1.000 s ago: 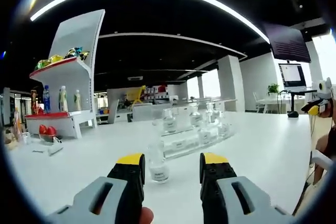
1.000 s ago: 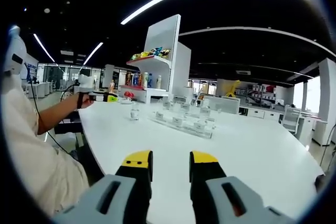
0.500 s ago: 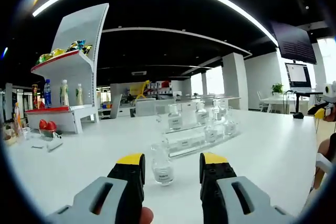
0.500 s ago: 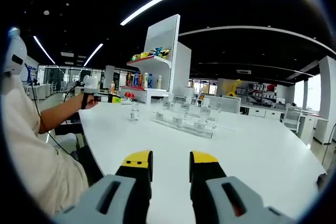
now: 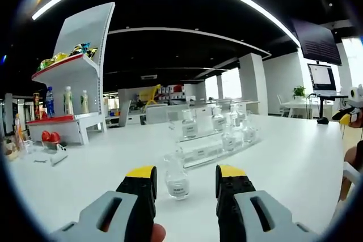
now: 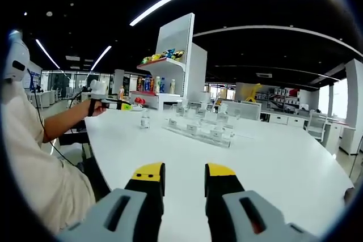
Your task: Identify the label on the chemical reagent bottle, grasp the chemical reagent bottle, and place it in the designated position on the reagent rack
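A small clear reagent bottle (image 5: 177, 177) with a white label stands on the white table (image 5: 283, 157), just ahead of my left gripper (image 5: 185, 175), whose yellow-tipped jaws stand open on either side of it, a little short of it. Behind it a clear reagent rack (image 5: 214, 140) holds several labelled bottles. In the right gripper view, my right gripper (image 6: 185, 172) is open over bare table, far from the rack (image 6: 198, 128) and the lone bottle (image 6: 146, 121). The left gripper (image 6: 113, 105) shows there in a person's hand, left of the bottle.
A white display shelf (image 5: 74, 92) with drink bottles and snacks stands at the back left. Small items (image 5: 51, 157) lie on the table near it. A person's arm and shirt (image 6: 39, 157) fill the left of the right gripper view. A monitor (image 5: 321, 77) is far right.
The left gripper view has shifted slightly; the lone bottle now sits a bit more centred between the left jaws. The right gripper view is nearly unchanged.
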{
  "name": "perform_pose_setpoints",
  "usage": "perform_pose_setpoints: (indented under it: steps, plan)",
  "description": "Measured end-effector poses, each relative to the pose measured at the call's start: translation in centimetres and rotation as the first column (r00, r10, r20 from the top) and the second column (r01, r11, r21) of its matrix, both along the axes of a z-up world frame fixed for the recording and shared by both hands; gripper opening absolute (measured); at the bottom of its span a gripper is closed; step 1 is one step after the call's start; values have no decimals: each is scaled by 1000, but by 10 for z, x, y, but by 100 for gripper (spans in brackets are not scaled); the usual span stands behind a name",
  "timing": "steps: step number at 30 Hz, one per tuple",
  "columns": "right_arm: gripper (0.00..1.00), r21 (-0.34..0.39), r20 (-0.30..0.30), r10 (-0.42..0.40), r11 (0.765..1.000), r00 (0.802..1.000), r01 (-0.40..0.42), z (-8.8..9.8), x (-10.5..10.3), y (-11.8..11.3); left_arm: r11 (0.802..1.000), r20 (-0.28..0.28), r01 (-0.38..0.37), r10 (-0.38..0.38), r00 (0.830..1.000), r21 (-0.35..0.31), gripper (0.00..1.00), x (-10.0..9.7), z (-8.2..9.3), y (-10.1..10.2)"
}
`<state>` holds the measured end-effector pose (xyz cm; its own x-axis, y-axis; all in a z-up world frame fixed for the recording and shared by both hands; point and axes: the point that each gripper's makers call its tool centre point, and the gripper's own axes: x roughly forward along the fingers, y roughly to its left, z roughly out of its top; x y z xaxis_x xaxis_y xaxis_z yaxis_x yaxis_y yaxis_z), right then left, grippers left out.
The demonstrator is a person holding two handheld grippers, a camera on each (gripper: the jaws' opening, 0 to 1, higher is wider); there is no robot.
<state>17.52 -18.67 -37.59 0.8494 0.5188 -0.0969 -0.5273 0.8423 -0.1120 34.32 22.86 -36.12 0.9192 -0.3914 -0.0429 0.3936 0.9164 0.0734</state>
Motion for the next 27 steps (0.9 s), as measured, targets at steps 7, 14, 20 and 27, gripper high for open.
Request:
perform_pose_setpoints:
  steps: [7,14,20,27]
  plan:
    - [28,-2,2,3,1000,1000,-3,1,0,-2,1000,2,6,-6,1000,-2,42,4,2,-4]
    - [28,6,8,-8,1000,1000,8,3,-1,-6,1000,-4,10,-10,1000,-1,42,11,0,-8]
    - [28,5,2,-9,1000,1000,9,1,-1,-6,1000,-11,8,-8,1000,-2,42,18,-2,-8]
    - [28,-1,-2,-3,1000,1000,3,2,2,-1,1000,-21,4,-4,1000,-6,42,25,-7,-8]
